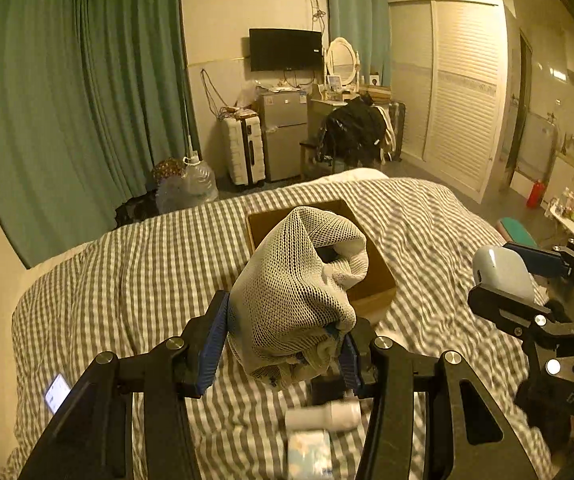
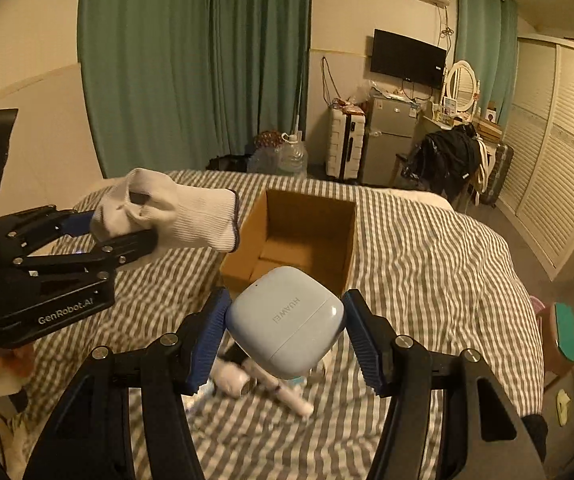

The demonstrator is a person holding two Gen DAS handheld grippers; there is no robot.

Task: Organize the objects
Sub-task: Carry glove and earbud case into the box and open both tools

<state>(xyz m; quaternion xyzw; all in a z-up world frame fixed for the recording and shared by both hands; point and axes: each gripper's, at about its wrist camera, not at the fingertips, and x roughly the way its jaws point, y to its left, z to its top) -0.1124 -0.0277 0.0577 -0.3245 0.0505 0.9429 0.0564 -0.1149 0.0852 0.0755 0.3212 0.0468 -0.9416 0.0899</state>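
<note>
While our left gripper clenches the white mesh-knit sock above the open brown cardboard box, our right gripper grasps the pale blue rounded earbud case over the grey-and-white striped bedcover.

Both grippers, left gripper and right gripper, are matte black linkage frames with round silver screws, ribbed blue fingers, and white "GenRobot.AI" lettering on the left one's side
</note>
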